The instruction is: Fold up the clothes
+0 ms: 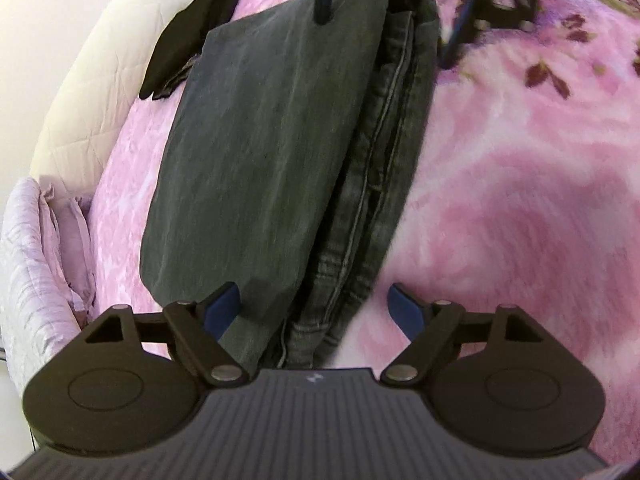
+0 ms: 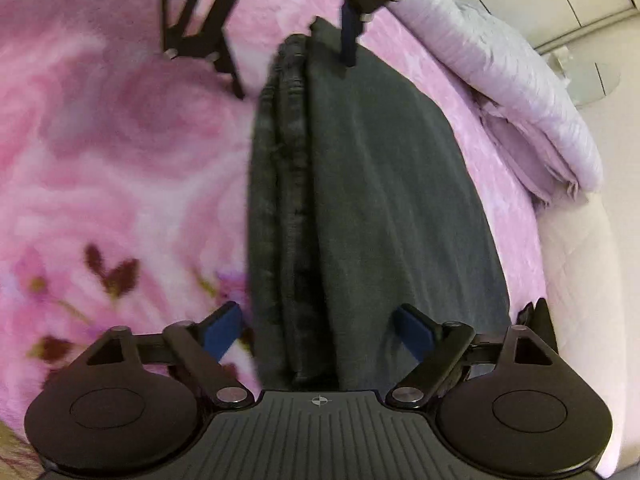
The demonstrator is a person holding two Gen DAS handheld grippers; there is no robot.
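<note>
Dark grey jeans (image 1: 272, 152), folded lengthwise into a long narrow strip, lie flat on a bed covered by a pink floral blanket (image 1: 520, 208). The left gripper (image 1: 316, 304) is at one end of the strip and the right gripper (image 2: 320, 324) at the opposite end, each with its jaws spread wide and its blue pads clear of the cloth, pinching nothing. A black garment (image 1: 192, 32) lies beside the jeans, and a lilac quilt (image 2: 520, 92) is bunched at the bed's edge.

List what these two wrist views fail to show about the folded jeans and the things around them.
- Near end of the dark jeans, left wrist view: hidden under the left gripper.
- Black garment, left wrist view: cut off by the top edge.
- Floral blanket, right wrist view: pattern blurred.
- Right gripper: body covers the jeans' near end.
</note>
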